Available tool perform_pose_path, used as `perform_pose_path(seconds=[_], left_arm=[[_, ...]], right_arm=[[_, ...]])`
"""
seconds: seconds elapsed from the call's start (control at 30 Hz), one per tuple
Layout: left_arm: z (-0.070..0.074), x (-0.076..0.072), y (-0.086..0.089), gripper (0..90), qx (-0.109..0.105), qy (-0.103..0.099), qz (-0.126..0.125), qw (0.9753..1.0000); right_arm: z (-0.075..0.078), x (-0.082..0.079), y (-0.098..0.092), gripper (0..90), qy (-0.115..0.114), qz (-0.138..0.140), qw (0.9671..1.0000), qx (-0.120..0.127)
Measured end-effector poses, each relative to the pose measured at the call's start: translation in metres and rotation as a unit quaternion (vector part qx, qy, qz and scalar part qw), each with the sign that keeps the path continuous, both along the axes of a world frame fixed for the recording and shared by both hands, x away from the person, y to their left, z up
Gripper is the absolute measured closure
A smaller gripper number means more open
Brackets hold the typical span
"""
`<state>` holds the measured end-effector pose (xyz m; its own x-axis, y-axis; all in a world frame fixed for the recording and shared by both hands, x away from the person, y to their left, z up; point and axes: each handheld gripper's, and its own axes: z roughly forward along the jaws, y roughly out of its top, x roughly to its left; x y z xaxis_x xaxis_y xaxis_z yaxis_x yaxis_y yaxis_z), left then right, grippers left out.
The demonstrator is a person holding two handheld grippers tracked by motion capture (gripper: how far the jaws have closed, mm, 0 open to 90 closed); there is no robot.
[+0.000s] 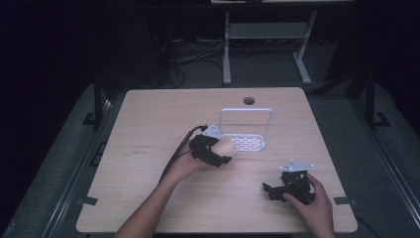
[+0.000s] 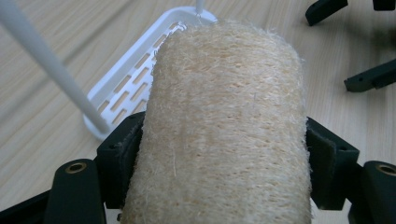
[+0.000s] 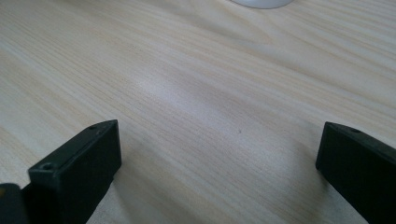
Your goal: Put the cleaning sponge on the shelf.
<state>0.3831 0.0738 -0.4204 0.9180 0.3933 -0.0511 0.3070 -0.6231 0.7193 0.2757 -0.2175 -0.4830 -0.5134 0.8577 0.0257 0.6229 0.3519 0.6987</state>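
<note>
A tan loofah sponge (image 2: pixel 224 121), roughly a cylinder with coarse fibres, is clamped between the pads of my left gripper (image 1: pixel 218 152). In the high view the loofah (image 1: pixel 227 147) sticks out toward a white slotted rack (image 1: pixel 246 143) with a tall wire frame, just left of its base. The rack base (image 2: pixel 133 84) lies close behind the loofah in the left gripper view. My right gripper (image 1: pixel 273 190) rests low near the table's front right, its jaws wide apart with bare wood between them (image 3: pixel 219 135).
The light wooden table (image 1: pixel 148 114) has a round cable hole (image 1: pixel 249 101) at the back centre. The other gripper's black fingers (image 2: pixel 369 77) show at the upper right of the left gripper view. Beyond the table are a dark floor, cables and white desk legs (image 1: pixel 227 49).
</note>
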Motion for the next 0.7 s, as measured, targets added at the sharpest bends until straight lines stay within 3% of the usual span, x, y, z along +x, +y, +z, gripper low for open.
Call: perform_pose_path(seconds=[0.7], left_arm=[[0.0,0.009,-0.039,25.7,-0.001,-0.007,-0.002,1.0]], right_arm=[[0.0,0.0,0.0,0.0,0.0,0.001,1.0,0.001]])
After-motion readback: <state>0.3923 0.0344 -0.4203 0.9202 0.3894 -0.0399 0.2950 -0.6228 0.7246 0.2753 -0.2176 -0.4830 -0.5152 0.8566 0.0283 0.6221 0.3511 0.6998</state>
